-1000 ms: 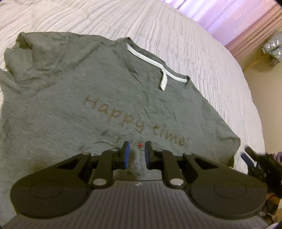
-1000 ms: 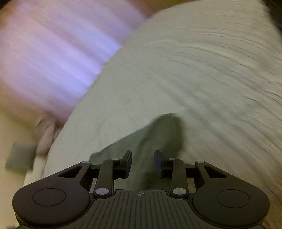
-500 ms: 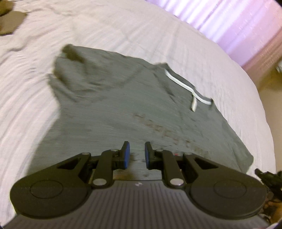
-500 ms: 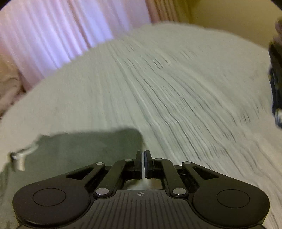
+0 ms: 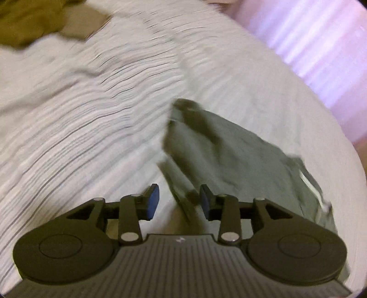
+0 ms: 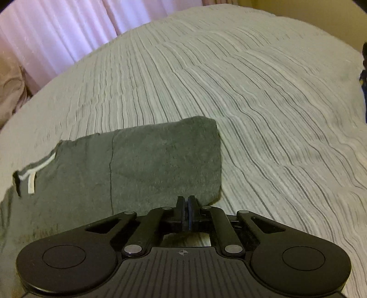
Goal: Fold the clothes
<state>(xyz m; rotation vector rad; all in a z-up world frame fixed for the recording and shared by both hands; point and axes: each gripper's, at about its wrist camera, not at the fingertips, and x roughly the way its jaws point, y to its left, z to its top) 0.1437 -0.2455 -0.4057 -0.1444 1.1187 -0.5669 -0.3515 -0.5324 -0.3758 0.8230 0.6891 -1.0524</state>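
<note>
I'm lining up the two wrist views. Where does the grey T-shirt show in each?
Left wrist: grey T-shirt runs from centre to lower right, blurred, its edge between the open left gripper fingers.
Right wrist: it fills lower left, by the shut right gripper.
Shared landmark: white neck tape.

A home bedroom: ribbed white bedspread (image 6: 252,96) across a bed, pale pink curtains (image 6: 57,29) behind.

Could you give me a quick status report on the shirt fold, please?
Left gripper open at the grey T-shirt edge. Right gripper shut at the sleeve hem. Olive garment lies clear.
</note>
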